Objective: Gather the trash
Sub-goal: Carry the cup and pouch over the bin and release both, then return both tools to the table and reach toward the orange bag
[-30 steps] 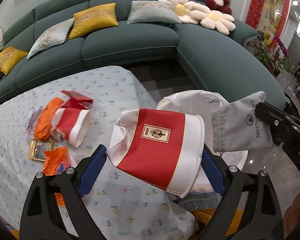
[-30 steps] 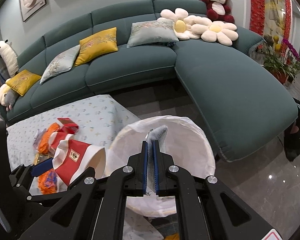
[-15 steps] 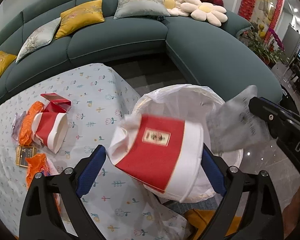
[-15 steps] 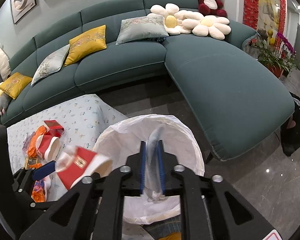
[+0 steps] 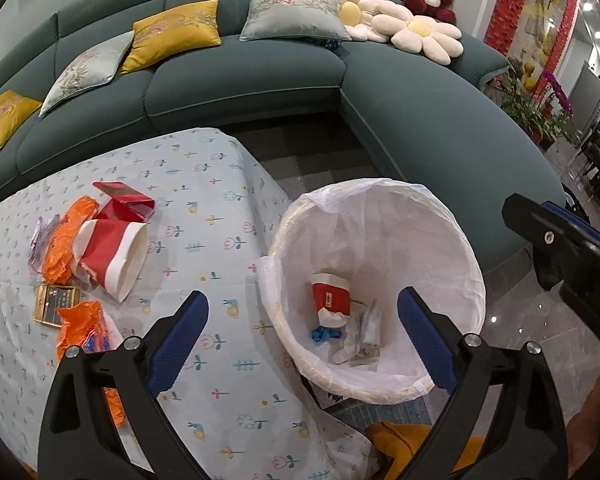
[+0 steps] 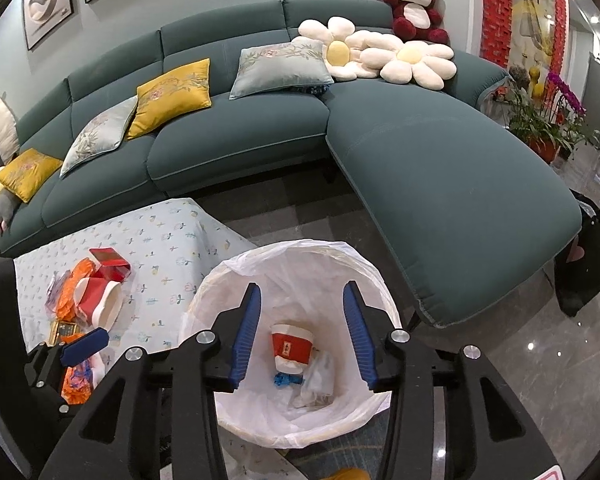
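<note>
**A:** What are the fingers doing?

**B:** The right gripper hangs over the bin, and its blue-padded jaws are spreading apart with nothing between them. The left gripper is spread wide and also empty, its left finger over the table and its right finger over the bin's rim.

**A:** Where is the trash?

**B:** Some lies at the bottom of the white-lined bin. A red and white paper cup rests on its side near the centre. At about five o'clock from it lies a crumpled pale pouch, and at six o'clock a small blue scrap.

**A:** And outside the bin?

**B:** At nine o'clock from the bin stands a table under a flowered cloth. On it lie a second red and white cup on its side, a red box just beyond it, orange wrappers, and a small dark and gold packet nearer the camera.

**A:** Further out?

**B:** A green sofa curves from ten to three o'clock, with cushions on it.
</note>
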A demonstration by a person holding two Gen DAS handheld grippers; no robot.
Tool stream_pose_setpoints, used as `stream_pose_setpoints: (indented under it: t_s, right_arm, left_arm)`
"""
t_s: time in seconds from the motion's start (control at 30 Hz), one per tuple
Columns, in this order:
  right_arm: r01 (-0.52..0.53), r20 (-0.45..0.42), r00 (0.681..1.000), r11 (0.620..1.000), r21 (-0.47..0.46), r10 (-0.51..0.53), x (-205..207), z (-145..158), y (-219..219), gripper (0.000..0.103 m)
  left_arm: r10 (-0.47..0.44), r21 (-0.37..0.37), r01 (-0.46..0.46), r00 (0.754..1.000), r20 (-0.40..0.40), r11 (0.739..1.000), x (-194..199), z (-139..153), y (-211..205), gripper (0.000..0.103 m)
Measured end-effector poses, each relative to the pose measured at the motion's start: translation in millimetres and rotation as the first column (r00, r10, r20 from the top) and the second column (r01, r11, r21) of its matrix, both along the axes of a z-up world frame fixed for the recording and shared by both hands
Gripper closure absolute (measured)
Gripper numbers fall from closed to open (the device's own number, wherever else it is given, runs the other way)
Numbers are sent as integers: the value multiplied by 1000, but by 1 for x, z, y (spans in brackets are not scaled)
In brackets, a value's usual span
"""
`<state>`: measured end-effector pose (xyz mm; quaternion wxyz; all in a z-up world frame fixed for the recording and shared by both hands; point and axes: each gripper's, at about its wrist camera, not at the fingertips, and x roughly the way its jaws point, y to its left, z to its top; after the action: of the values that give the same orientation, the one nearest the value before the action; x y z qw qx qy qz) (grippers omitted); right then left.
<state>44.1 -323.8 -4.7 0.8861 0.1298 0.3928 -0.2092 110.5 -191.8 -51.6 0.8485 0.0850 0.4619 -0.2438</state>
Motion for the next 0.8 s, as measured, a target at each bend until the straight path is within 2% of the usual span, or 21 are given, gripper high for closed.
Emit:
stream_pose_setpoints:
  t_s: [0.43, 0.8]
  right_arm:
    - [-62, -1, 998, 998, -24, 62, 7, 11, 46, 51]
    - [-134, -21, 991, 991, -3, 134, 18, 4, 95, 50]
  left_arm:
    - [115, -2, -115, 993, -5, 993, 5, 2, 60, 12]
    - [242, 20, -241, 970, -36, 970, 15, -15, 128, 10]
